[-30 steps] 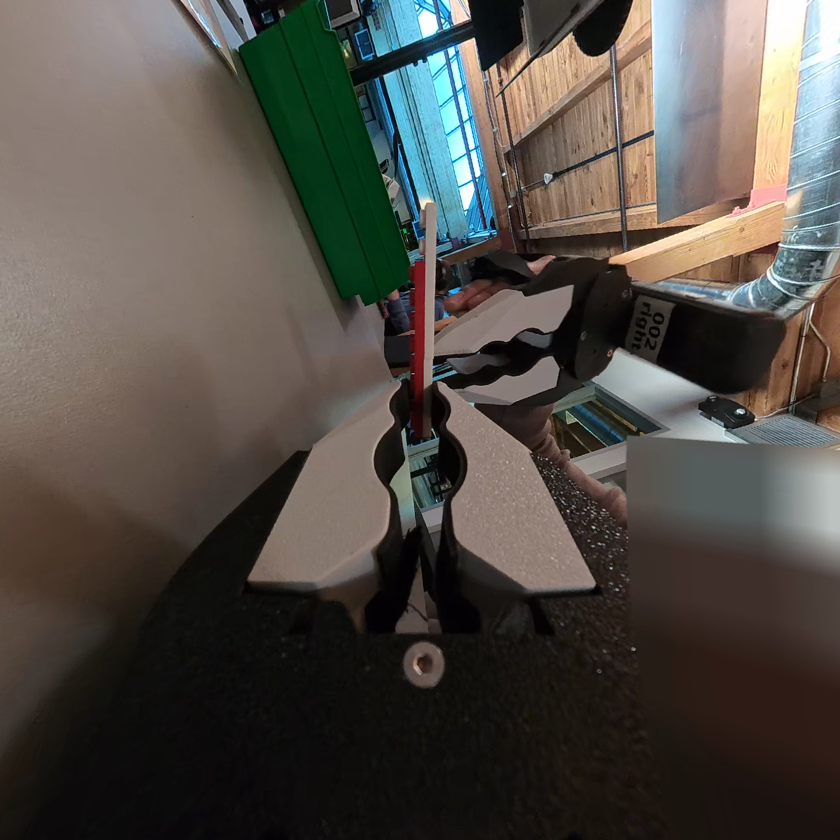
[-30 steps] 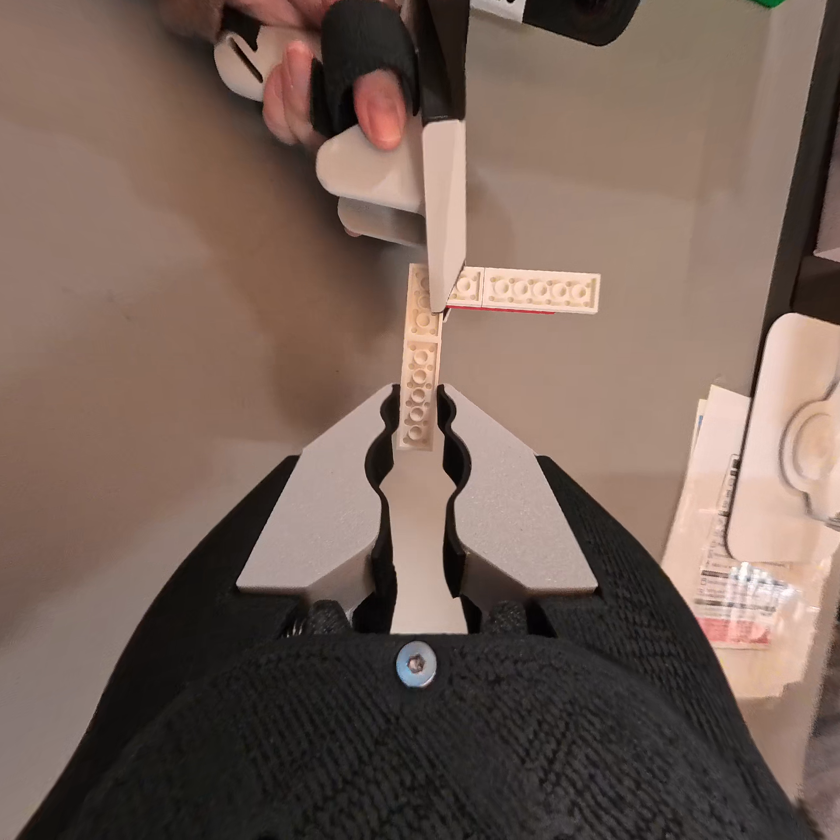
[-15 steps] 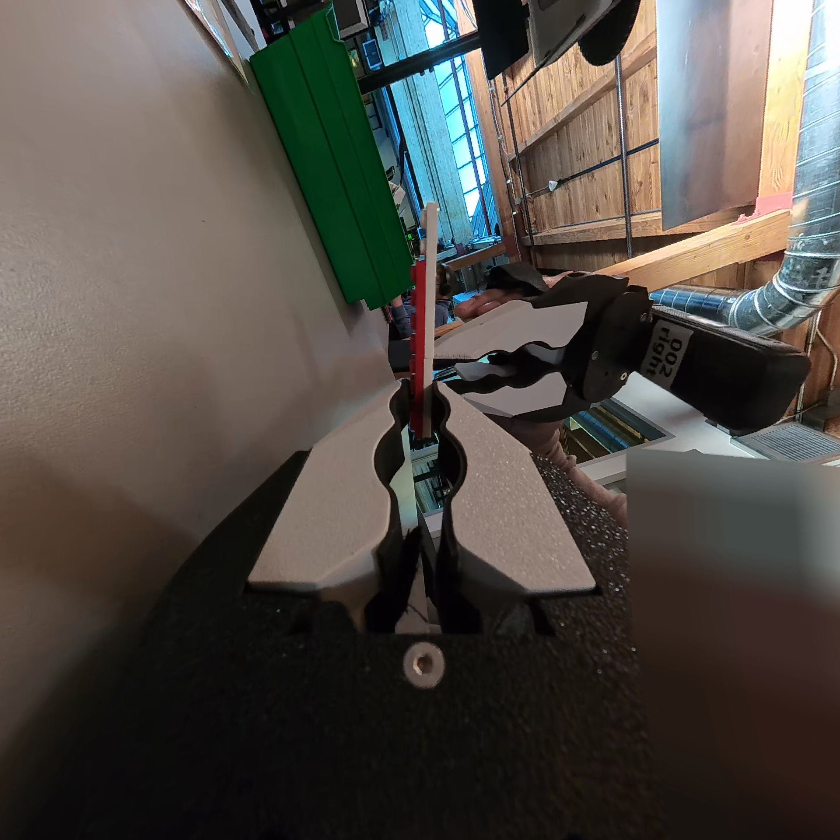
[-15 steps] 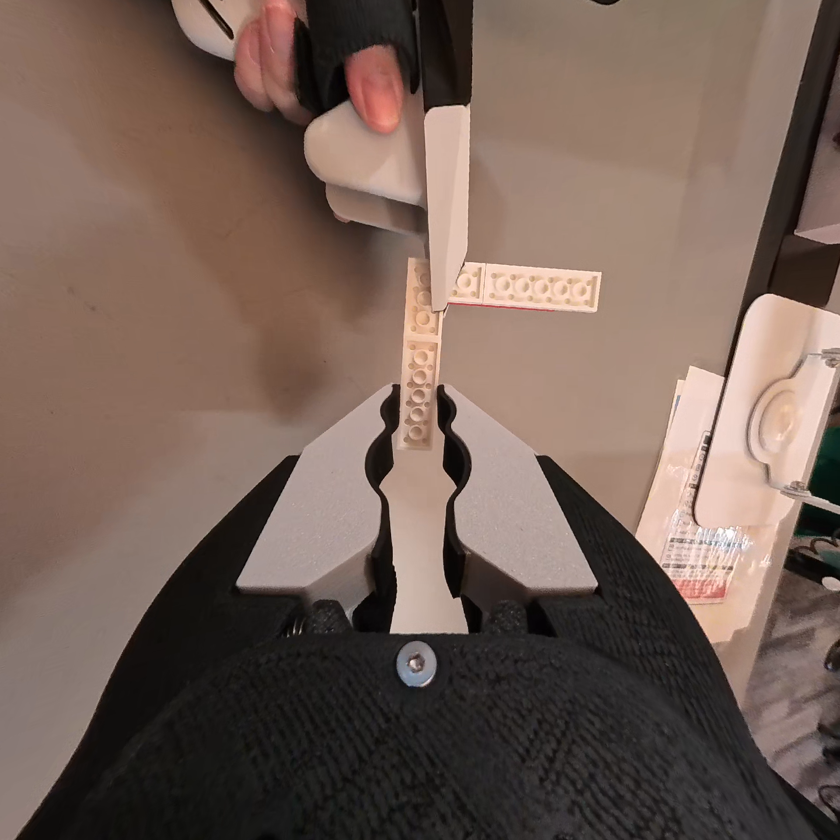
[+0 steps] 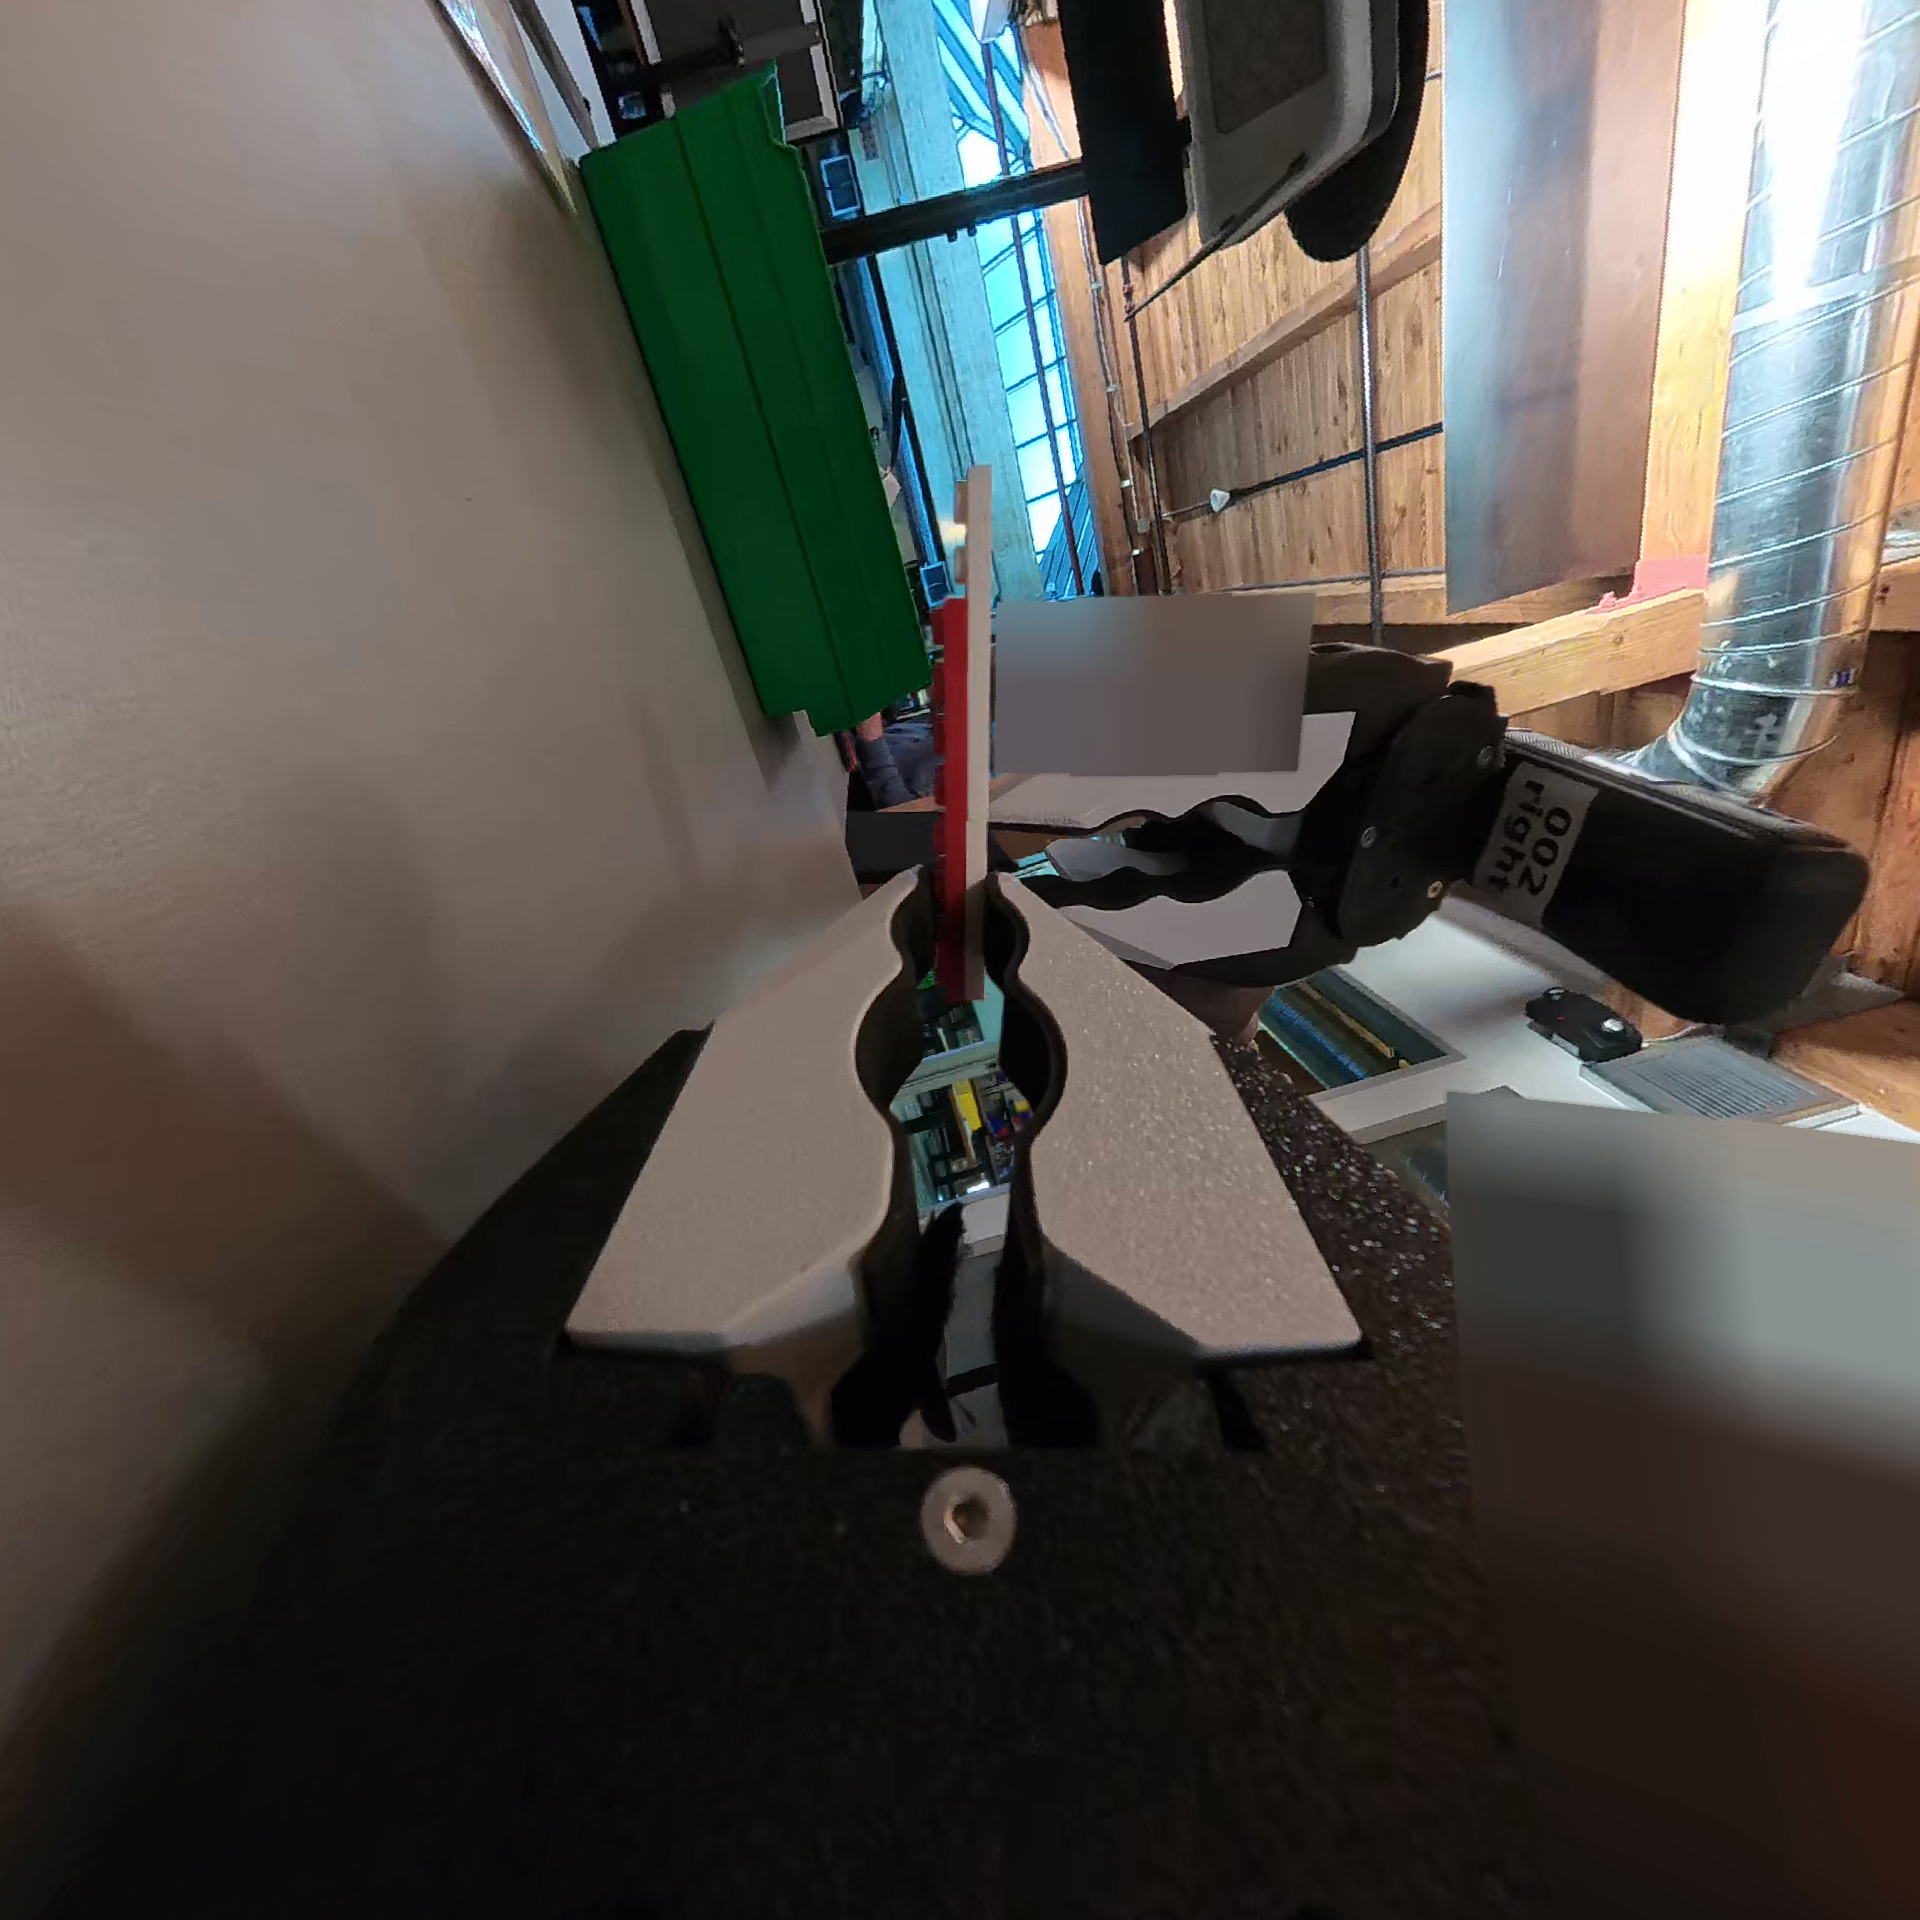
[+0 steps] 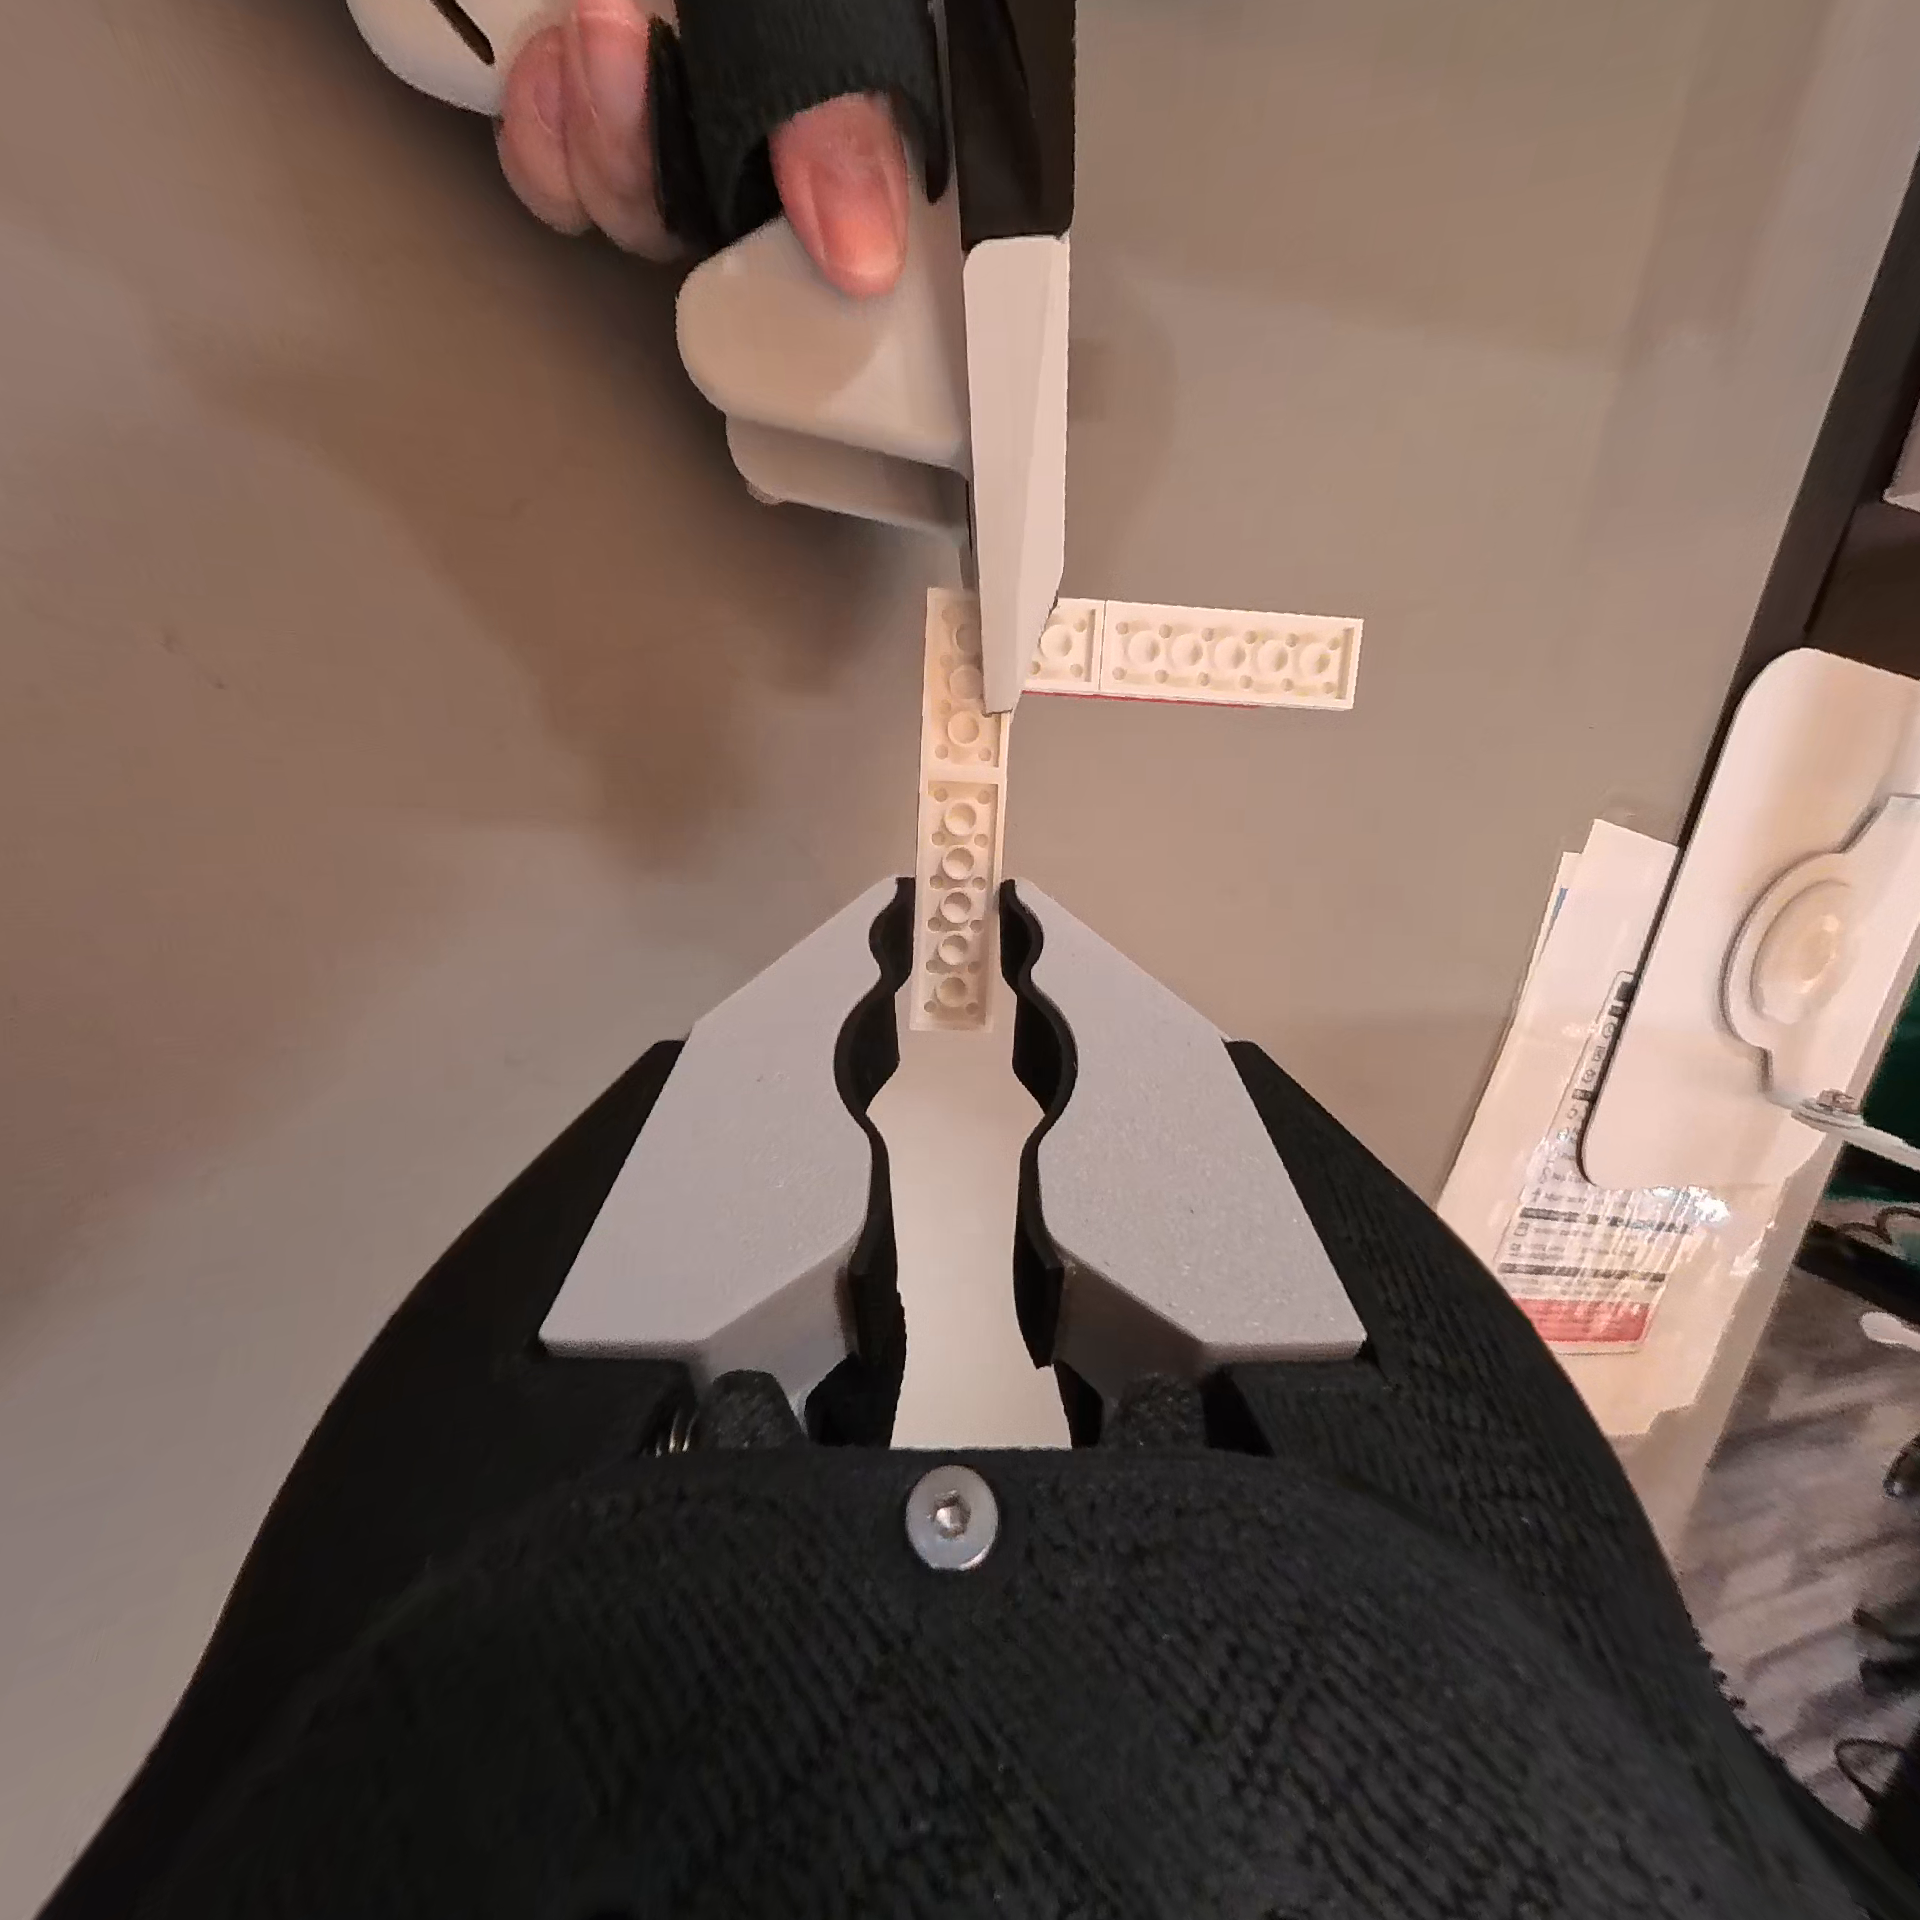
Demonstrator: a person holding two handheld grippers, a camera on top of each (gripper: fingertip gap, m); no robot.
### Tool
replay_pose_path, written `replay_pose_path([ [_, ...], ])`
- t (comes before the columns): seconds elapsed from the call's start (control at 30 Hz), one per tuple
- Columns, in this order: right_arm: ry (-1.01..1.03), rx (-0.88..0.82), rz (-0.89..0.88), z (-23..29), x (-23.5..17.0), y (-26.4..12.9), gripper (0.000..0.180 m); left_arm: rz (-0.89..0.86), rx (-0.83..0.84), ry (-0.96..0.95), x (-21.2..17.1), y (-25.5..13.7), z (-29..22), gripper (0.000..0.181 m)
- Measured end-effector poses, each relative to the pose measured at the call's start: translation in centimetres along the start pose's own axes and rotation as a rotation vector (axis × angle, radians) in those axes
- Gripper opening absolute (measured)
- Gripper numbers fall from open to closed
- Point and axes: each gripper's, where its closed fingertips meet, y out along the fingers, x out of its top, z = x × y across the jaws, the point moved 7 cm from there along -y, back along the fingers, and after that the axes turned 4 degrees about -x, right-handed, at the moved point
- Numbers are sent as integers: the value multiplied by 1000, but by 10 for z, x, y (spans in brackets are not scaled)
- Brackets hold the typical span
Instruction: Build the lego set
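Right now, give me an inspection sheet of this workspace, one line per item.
Surface: plain grey-beige tabletop, bare under the build.
Job's things: L-shaped assembly of white studded plates with a red plate layer, held in the air, undersides facing the right wrist view.
Clutter: clear plastic bag with printed paper at the table's right edge, under a white moulded plastic part.
Grippers: left gripper shut on the assembly's edge; right gripper shut on one white arm.
Cables: nothing seen.
Surroundings: green plastic bin, wooden plank wall, silver ribbed duct.
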Motion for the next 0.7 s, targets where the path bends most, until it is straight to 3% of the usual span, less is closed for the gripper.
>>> replay_pose_path([
  [0.7, -49, 108, 203, -15, 21, -11, 14, -42, -111, -51, 2, 0, -5, 6],
])
